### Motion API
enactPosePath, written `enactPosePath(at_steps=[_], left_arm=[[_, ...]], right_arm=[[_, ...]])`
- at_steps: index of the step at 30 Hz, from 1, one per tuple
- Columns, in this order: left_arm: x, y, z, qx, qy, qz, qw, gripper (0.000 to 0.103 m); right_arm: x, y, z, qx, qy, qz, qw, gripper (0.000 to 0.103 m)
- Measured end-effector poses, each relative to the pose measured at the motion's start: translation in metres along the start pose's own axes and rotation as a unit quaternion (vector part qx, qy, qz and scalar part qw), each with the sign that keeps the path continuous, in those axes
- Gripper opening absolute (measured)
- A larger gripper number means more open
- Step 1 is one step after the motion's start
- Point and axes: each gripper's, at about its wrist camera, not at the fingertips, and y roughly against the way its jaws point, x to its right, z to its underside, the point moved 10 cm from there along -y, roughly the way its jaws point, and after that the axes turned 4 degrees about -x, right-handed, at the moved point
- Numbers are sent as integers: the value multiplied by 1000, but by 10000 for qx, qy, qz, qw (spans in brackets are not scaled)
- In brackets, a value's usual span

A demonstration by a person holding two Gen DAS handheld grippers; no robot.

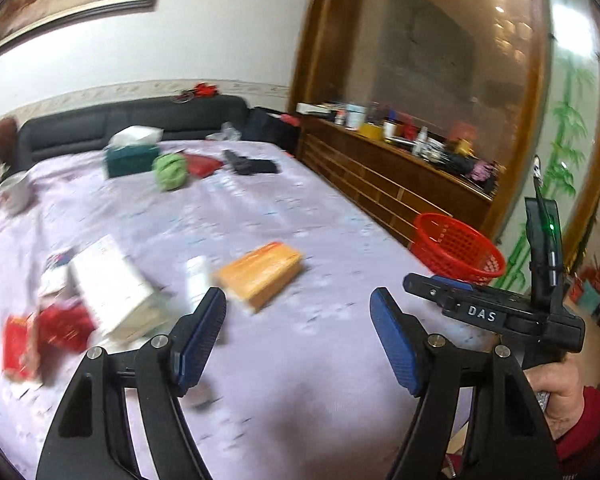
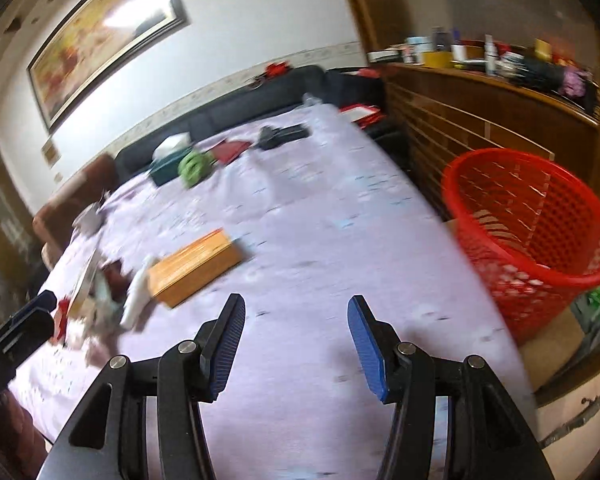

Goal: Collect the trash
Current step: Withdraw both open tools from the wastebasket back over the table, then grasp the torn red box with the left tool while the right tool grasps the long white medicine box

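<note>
**Hovering over the bed with both grippers empty, trash ahead and to the left**

Looking through the left wrist camera, I see my left gripper (image 1: 298,304) spread wide with nothing between its blue pads. The orange box (image 1: 260,274) lies just ahead and slightly left of the fingertips on the lilac bedspread (image 1: 300,208), its long axis running diagonally from near-left to far-right. Beside it on the left is a white tube (image 1: 196,276), then a white box (image 1: 112,284), then crumpled red wrappers (image 1: 48,332) at the far left; blur keeps me from counting those scraps exactly. The one red basket (image 1: 458,250) stands off the bed's right edge, beyond the right gripper (image 1: 420,280), whose body crosses this view; a hand (image 1: 556,392) holds its grip.

From the right wrist camera, the right gripper (image 2: 296,312) is also released and empty. The orange box (image 2: 194,266) sits ahead and to the left, the white tube (image 2: 138,296) touching or just beside its near-left end. The red basket (image 2: 528,236) is close on the right.

I judge the left gripper nearer to the litter and the right nearer to the basket. Counted: one orange box, one tube, one white box, one basket.
</note>
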Motion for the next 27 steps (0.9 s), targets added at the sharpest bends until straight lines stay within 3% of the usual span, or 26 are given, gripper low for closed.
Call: enactPosePath(at_steps=[4, 8, 11, 14, 16, 19, 20, 21, 23, 27], left_arm=[[-53, 32, 2, 185, 449, -230, 9986, 73], [-123, 58, 6, 254, 1075, -736, 9912, 73], [-187, 69, 21, 94, 1769, -1128, 9777, 73], [-235, 65, 41, -194, 2520, -1221, 9598, 73], [-254, 59, 52, -331, 2877, -1193, 9497, 73], [-268, 47, 62, -531, 3066, -1150, 9434, 73], [-271, 43, 64, -583, 3091, -1147, 9423, 71], [-271, 36, 64, -662, 3047, -1094, 9438, 62], [-270, 27, 68, -798, 3064, -1124, 9419, 53], [-274, 18, 69, -836, 2961, -1258, 9431, 45]], right_arm=[[-31, -7, 8, -105, 286, -113, 9995, 57], [-57, -13, 12, -212, 567, -249, 9979, 57], [-78, -14, 13, -260, 797, -387, 9957, 57], [-98, -15, 12, -261, 1005, -512, 9933, 58], [-110, -15, 14, -249, 1095, -587, 9919, 59], [-121, -16, 17, -259, 1182, -654, 9905, 60], [-124, -18, 19, -282, 1204, -673, 9900, 60], [-126, -18, 20, -305, 1220, -688, 9897, 60], [-130, -20, 21, -351, 1270, -711, 9887, 60], [-141, -22, 18, -394, 1370, -820, 9864, 60]])
